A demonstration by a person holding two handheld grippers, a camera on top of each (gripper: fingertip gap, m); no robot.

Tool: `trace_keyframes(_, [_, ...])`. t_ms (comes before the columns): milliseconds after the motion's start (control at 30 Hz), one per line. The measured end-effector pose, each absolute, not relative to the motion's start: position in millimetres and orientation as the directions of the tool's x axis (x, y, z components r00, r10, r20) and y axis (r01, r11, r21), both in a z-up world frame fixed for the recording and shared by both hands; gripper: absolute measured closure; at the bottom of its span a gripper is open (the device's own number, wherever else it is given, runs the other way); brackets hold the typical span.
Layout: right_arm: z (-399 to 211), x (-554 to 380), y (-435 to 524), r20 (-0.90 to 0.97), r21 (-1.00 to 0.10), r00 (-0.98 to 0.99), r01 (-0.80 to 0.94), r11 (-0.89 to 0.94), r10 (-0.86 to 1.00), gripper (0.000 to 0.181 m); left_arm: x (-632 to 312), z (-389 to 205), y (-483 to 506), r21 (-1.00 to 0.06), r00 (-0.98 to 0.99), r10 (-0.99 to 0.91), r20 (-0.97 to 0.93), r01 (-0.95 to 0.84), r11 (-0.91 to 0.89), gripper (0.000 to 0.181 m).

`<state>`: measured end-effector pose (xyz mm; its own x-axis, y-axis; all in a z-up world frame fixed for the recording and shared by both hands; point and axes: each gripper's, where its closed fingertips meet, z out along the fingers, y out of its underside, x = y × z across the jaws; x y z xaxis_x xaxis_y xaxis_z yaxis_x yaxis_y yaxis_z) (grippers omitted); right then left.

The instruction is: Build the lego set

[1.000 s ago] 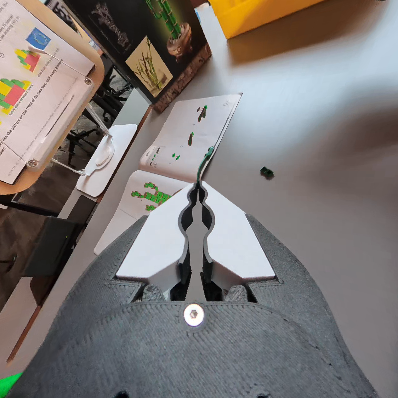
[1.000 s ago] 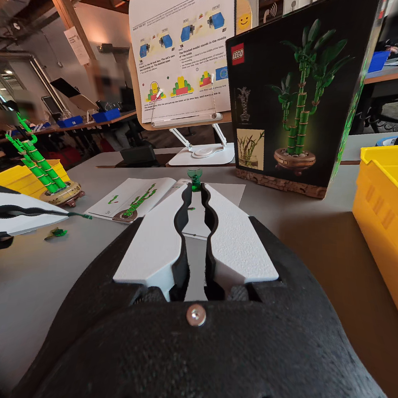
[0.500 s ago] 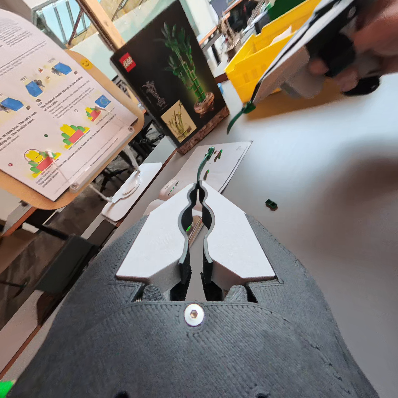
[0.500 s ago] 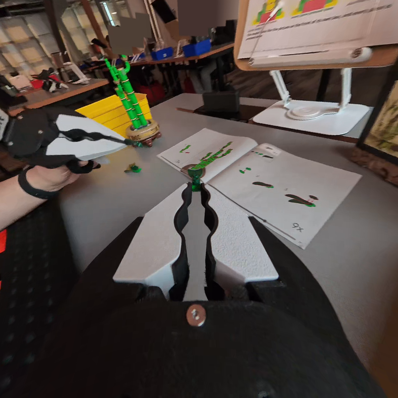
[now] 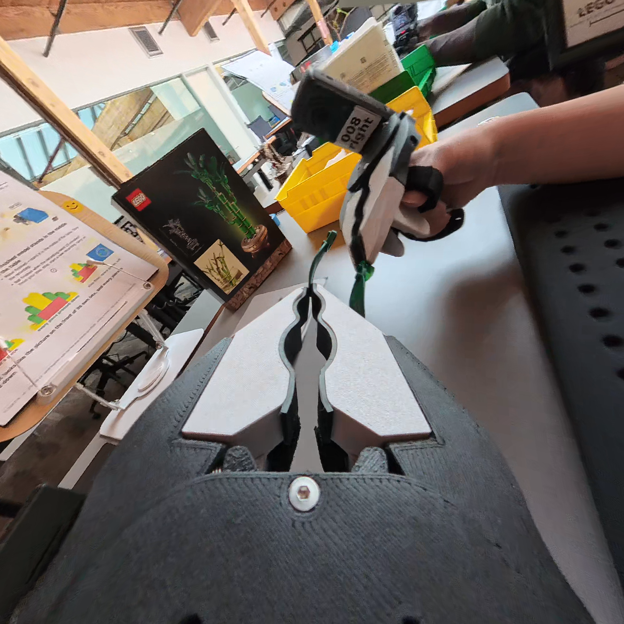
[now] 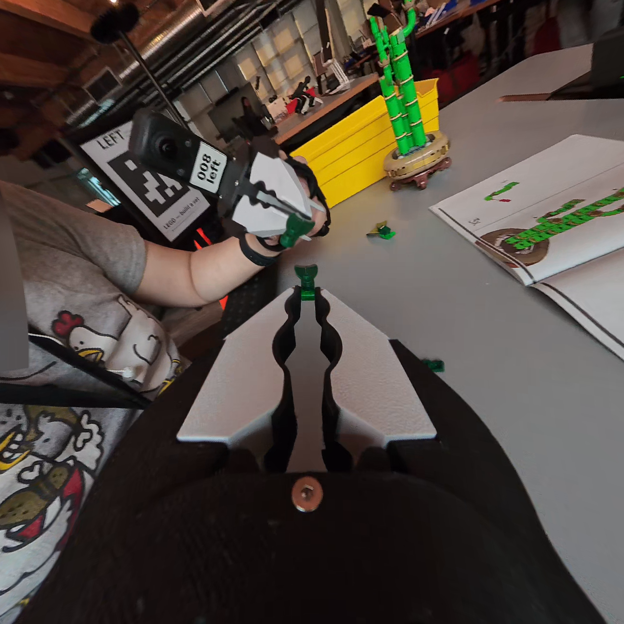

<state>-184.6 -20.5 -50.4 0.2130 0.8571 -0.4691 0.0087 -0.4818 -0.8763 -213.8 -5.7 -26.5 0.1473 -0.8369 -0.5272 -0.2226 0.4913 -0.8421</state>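
My left gripper is shut on a thin dark green leaf piece that sticks up past its tips. My right gripper is shut on a small green leaf piece. Both are held in the air above the grey table, facing each other. In the left wrist view the right gripper hangs tips-down with its green piece just right of my leaf. In the right wrist view the left gripper holds its leaf just above my piece. The two pieces are close but apart.
The built bamboo model stands on its round base by a yellow bin. An open instruction booklet lies to the right. Loose green pieces lie on the table. The set's box, another yellow bin and a sheet stand are at the back. The grippers' ends are close to 5 cm from one another. My left gripper's tips are some 30 cm from the built bamboo model.
Both grippers have risen from the table and turned toward each other. The two held green pieces have come close together.
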Motion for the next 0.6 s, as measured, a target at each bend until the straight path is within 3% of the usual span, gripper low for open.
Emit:
trace_keyframes(233, [-17.1, -178.5, -34.5, -0.561, -0.819, -0.009, -0.138, -0.557, 0.828, 0.175, -214.7, -22.9, -17.2, -0.857, 0.092, -0.859, -0.504, -0.175, 0.485, 0.181])
trace_keyframes(600, [-8.9, -181.6, -41.9, -0.594, -0.781, -0.111, -0.157, -0.604, 0.797, 0.175, -210.6, -14.9, -24.9, -0.902, 0.09, -0.899, -0.428, -0.105, 0.419, 0.181])
